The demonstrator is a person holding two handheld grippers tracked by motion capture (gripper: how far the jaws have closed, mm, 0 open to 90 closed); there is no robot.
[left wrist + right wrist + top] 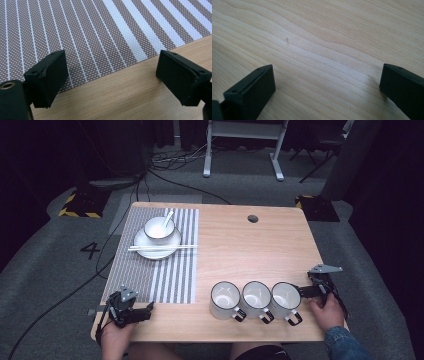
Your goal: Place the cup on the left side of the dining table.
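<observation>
Three white mugs (225,299) (256,296) (285,297) stand in a row near the front edge of the wooden table (250,250), handles toward me. A striped placemat (170,275) lies at the left. On it a white plate (172,246) carries a bowl (159,227) with a spoon (168,217), and chopsticks (162,247) lie across the plate. My left gripper (148,310) rests at the front left corner. It is open over the placemat's near edge (87,32), jaws wide apart (112,62). My right gripper (304,291) sits just right of the rightmost mug, open (328,72) above bare wood (324,37).
A round cable hole (253,218) sits near the table's far edge. Beyond the table, grey carpet holds cables (165,162), a white desk frame (242,150) and yellow-black marked stands (80,205). The table's middle and far right are bare wood.
</observation>
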